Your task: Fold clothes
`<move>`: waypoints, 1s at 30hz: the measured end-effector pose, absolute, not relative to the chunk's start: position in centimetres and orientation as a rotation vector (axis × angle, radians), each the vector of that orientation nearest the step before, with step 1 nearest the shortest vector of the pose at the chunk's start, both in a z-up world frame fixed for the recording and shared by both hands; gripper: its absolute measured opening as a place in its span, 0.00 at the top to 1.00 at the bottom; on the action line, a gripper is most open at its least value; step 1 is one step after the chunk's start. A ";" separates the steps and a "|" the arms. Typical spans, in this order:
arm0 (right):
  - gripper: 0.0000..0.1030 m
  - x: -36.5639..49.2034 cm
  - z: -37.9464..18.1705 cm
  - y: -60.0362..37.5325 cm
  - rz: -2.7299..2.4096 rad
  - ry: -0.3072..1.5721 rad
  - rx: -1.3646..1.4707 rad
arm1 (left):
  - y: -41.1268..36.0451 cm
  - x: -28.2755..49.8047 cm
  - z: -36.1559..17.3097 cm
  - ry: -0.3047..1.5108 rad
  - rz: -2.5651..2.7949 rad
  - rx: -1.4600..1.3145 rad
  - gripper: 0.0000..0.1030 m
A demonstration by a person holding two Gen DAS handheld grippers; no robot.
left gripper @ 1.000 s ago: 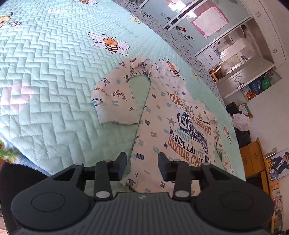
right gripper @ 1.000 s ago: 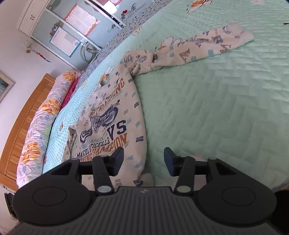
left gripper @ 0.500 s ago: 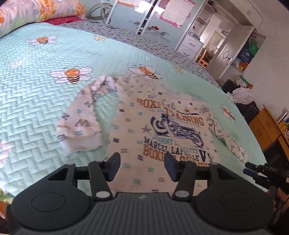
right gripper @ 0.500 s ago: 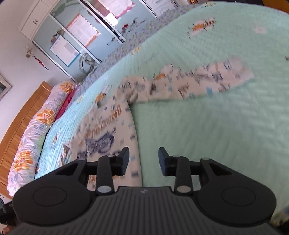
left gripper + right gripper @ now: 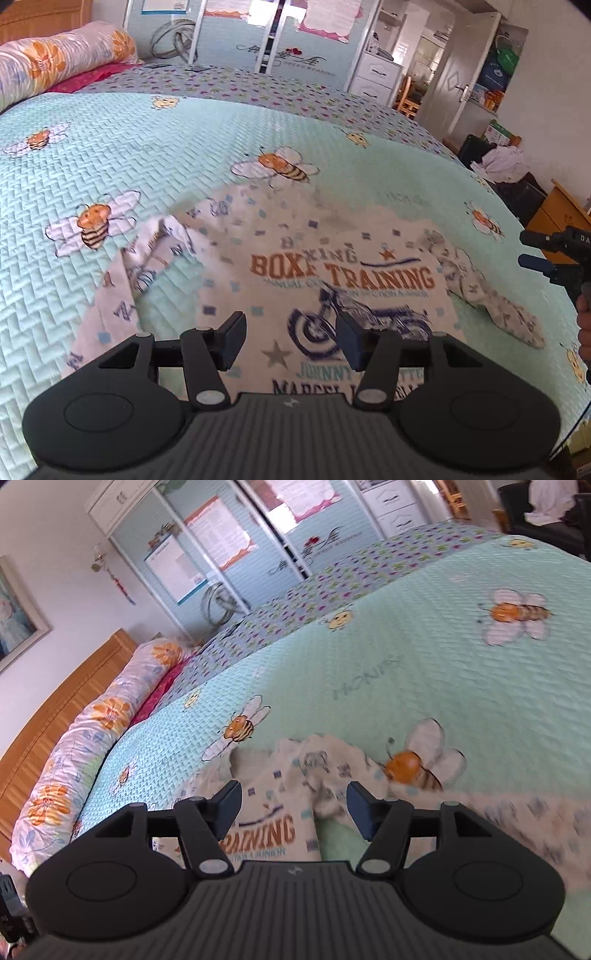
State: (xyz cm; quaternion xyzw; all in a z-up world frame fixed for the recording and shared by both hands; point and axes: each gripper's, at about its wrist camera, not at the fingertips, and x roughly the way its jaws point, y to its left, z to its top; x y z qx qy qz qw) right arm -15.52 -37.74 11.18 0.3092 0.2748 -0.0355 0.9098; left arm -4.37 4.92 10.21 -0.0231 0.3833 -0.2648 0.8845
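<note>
Both grippers hung above the bed with nothing in them. On the left gripper (image 5: 290,341) the jaws stood apart over the shirt's printed chest; on the right gripper (image 5: 293,812) the jaws were opening, with only air between them and cloth lying below.

The shirt (image 5: 332,280) lay face up on the quilt (image 5: 129,166), its motorcycle print and lettering readable, so the body was spread flat and, by my reading, no fold had yet been made. The left sleeve (image 5: 122,288) was bent back on itself in a loose loop beside the body, with bare quilt showing inside the bend. The right sleeve (image 5: 484,295) trailed outward in a crumpled line toward the bed's right edge. Straightening or folding in both sleeves, then folding the body, all seemed left to do.

Beyond the collar the quilt ran clear toward the far edge, its patterned border (image 5: 258,88) and the rolled floral bedding (image 5: 62,55) at the far left corner well apart from the garment. That gave ample room to swing a sleeve across. The right side was tighter: the sleeve end lay near that edge, and the other gripper (image 5: 554,254) hovered there in the left wrist view. Past it stood a wooden cabinet (image 5: 557,210) and a dark chair heaped with clothes (image 5: 502,162).
</note>
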 end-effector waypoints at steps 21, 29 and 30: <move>0.97 7.3 3.6 -38.9 0.078 0.875 0.433 | 2.8 -2.1 4.4 0.945 -0.647 -0.135 0.45; 0.62 7.5 6.5 -37.9 0.063 0.783 0.359 | 2.4 -2.5 4.3 0.953 -0.653 -0.144 0.45; 0.62 6.4 6.5 -38.4 0.047 0.757 0.378 | 2.5 -2.7 4.5 0.950 -0.652 -0.143 0.45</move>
